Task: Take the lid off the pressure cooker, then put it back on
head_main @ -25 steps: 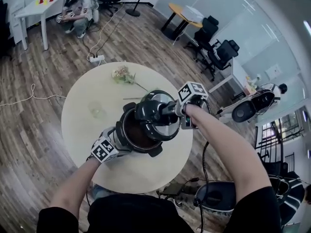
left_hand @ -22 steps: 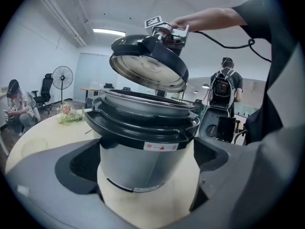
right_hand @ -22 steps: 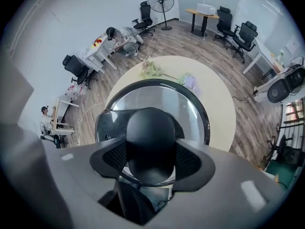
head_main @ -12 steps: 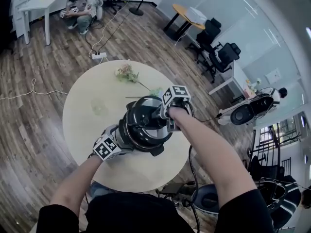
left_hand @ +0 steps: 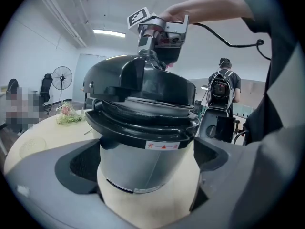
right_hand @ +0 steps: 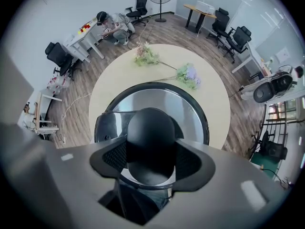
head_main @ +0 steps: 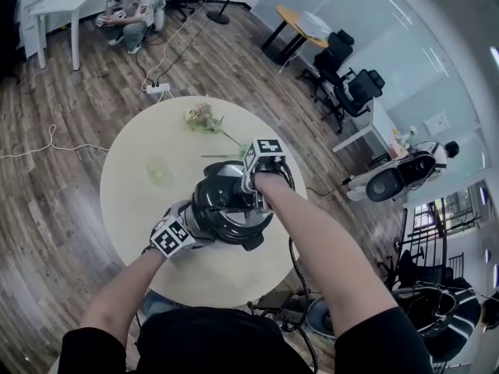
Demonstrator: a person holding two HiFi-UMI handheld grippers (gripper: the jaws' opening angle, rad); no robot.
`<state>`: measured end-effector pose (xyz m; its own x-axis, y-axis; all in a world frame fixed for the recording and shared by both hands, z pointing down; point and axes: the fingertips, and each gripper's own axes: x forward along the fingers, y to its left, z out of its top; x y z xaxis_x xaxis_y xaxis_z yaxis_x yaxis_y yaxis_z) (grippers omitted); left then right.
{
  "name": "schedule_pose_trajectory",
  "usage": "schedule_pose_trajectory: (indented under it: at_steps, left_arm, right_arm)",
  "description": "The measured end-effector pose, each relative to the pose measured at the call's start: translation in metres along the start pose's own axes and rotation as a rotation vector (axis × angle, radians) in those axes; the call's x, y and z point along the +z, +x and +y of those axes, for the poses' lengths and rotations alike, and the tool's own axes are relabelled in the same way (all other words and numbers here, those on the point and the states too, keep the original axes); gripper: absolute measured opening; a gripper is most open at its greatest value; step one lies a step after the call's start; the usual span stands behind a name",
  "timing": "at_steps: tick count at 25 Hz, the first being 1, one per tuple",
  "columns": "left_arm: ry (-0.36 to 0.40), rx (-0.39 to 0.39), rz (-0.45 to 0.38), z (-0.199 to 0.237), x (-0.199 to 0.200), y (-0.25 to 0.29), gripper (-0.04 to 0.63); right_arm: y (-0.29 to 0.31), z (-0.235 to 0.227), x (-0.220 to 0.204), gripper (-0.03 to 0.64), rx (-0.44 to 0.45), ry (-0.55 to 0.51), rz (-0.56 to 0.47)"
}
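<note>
The steel pressure cooker (head_main: 251, 242) stands near the front of the round table (head_main: 129, 201). Its black domed lid (head_main: 222, 205) lies over the pot's mouth, slightly tilted in the left gripper view. My right gripper (head_main: 245, 195) points straight down from above, shut on the lid's round black knob (right_hand: 150, 132). My left gripper (head_main: 195, 220) reaches in from the lower left. Its jaws stand on either side of the steel body (left_hand: 143, 166), with the pads against it. From this side, the lid (left_hand: 138, 80) and the right gripper (left_hand: 155, 56) show above the pot.
Two flower sprigs (head_main: 201, 119) and a clear cup (head_main: 156, 171) lie on the table's far half. A power strip (head_main: 156, 89) with cables is on the wooden floor, a person (head_main: 125, 6) crouches beyond it, and office chairs (head_main: 351, 84) stand at the right.
The right gripper has carried the lid left and down. A second ago the lid hung off to the right with the pot open; now it covers the pot. The left gripper has stayed put.
</note>
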<state>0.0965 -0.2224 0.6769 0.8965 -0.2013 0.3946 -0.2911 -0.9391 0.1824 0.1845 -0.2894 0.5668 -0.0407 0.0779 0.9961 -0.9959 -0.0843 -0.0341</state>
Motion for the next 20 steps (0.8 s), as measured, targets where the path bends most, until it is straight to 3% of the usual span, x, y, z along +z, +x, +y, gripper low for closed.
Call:
schedule_pose_trajectory:
  at_steps: [12,20]
  left_arm:
    - [-0.004,0.003,0.014,0.001,-0.005,-0.001,0.589]
    - [-0.003,-0.001,0.004,0.002,0.003,0.002,0.589]
  right_arm:
    - [0.010,0.007,-0.014,0.285,-0.055,0.056,0.022]
    - [0.013,0.001,-0.018,0.287,-0.032,0.078,0.023]
